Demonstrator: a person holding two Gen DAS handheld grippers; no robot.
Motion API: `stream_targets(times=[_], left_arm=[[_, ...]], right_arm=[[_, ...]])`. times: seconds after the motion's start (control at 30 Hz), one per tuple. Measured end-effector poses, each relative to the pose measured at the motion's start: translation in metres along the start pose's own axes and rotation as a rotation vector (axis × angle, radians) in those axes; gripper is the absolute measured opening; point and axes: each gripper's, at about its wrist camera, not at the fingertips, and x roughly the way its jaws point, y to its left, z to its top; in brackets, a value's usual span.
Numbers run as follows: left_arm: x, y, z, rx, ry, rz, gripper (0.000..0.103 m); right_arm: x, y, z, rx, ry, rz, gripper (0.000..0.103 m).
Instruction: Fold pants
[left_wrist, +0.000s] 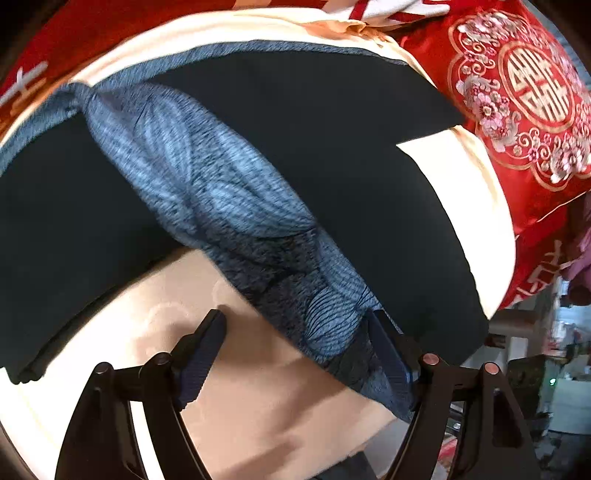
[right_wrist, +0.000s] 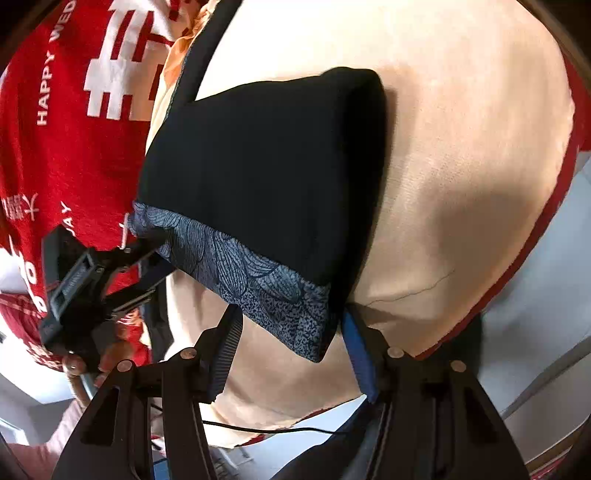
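My left tongs (left_wrist: 295, 354) and right tongs (right_wrist: 291, 347) both gape wide at the patterned waistband (right_wrist: 258, 280) of the black pants (right_wrist: 266, 166).

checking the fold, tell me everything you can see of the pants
The pants are dark, near-black cloth with a blue leaf-patterned band. They lie folded and fairly flat on a peach sheet. Both open grippers sit at the band: the right gripper straddles one corner, the left gripper the other end.
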Motion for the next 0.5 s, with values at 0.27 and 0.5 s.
stream_targets(times=[0.27, 0.5], left_arm=[[-0.013, -0.005, 0.009, -0.053, -0.002, -0.016, 0.018], [-0.057, -0.024, 0.064, -0.067, -0.105, -0.047, 0.018]], right_arm=[[-0.020, 0.019, 0.018, -0.026, 0.100, 0.056, 0.014], [-0.071, 0.116, 0.095, -0.202, 0.058, 0.181, 0.014]])
